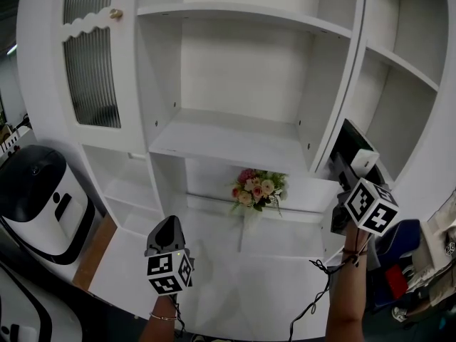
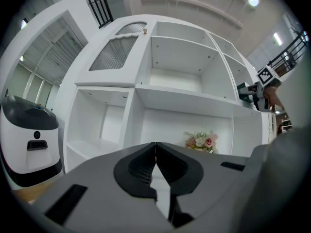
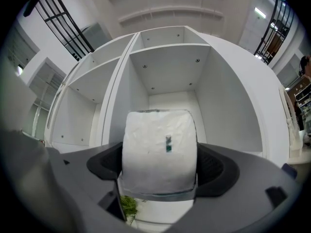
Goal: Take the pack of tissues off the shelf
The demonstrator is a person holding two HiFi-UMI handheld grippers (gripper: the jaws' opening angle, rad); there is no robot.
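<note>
Low on the left, the left gripper (image 1: 168, 228) is clamped shut on nothing, well apart from the job; a bunch of flowers (image 1: 256, 189) sits in the lower middle bay of the white shelf unit (image 1: 235, 140); on the right, the right gripper (image 1: 355, 164) has the pack of tissues (image 1: 365, 159) on end between its jaws, pads seemingly pressing both sides, at the right bay's mouth; whether it rests on the board I can't tell; I'd pull straight back.
</note>
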